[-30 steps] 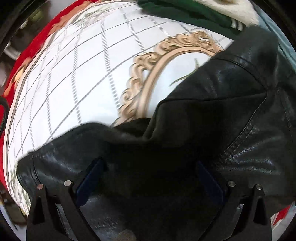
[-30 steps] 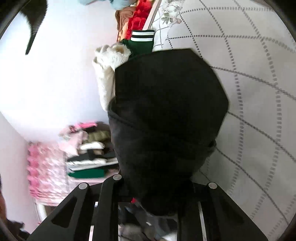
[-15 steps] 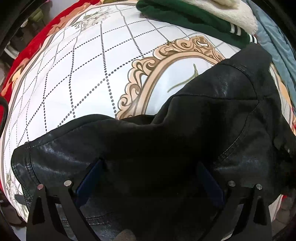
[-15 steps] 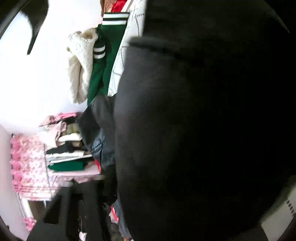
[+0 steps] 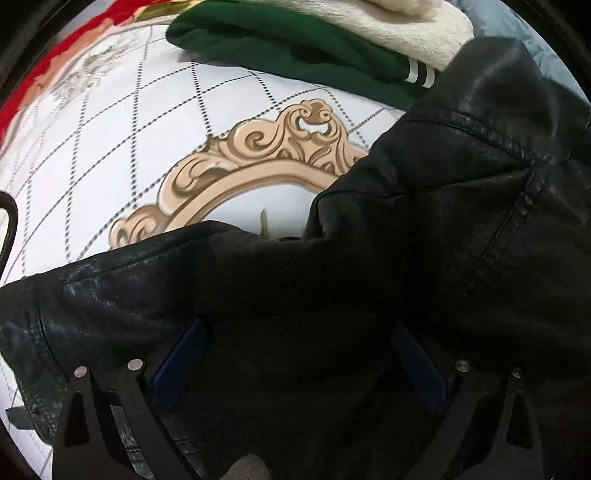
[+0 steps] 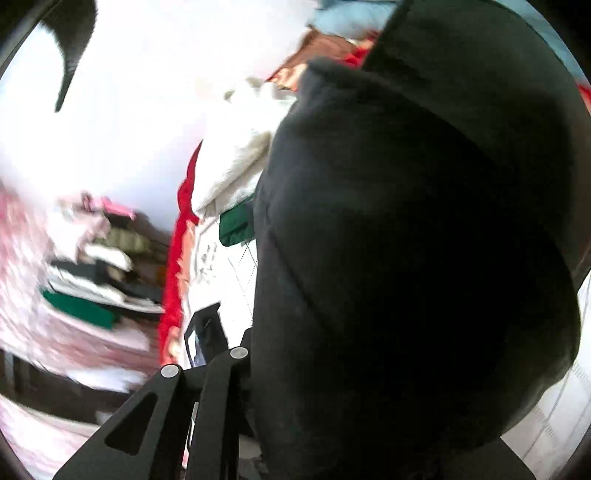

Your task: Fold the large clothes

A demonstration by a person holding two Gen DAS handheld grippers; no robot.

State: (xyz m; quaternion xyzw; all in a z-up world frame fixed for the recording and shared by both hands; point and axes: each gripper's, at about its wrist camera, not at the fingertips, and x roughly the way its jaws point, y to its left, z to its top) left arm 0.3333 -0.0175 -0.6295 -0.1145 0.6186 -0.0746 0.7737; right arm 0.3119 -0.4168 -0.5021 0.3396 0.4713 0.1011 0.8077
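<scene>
Black leather, glossy and grained, fills most of what both my cameras see: the jacket (image 5: 424, 229) lies on the white quilted bedspread (image 5: 110, 140), draped over part of its tan scroll medallion (image 5: 258, 147). Beyond it sit a folded green sweater (image 5: 288, 48) and a cream fleece (image 5: 406, 26) on top of that.

My left gripper (image 5: 295, 354) is spread wide, its 2 blue pads (image 5: 181, 354) well apart, with jacket material lying across and between them; it clamps nothing that I can see. My right gripper (image 6: 236, 398) is mostly hidden: 1 finger shows at lower left, and a dark bulge of the jacket (image 6: 406, 258) covers the rest, so I cannot tell whether it is clenched on the fabric.

I judge this jacket heavy and fairly stiff. It will hold broad curves rather than sharp creases, and its smooth face could slide out of a shallow pinch. The stitched seams (image 5: 513, 221) and the hem edge (image 5: 40, 332) look like the surest places to bite, deep, with both layers caught. The right view is blurred, so nothing else there is sure.
</scene>
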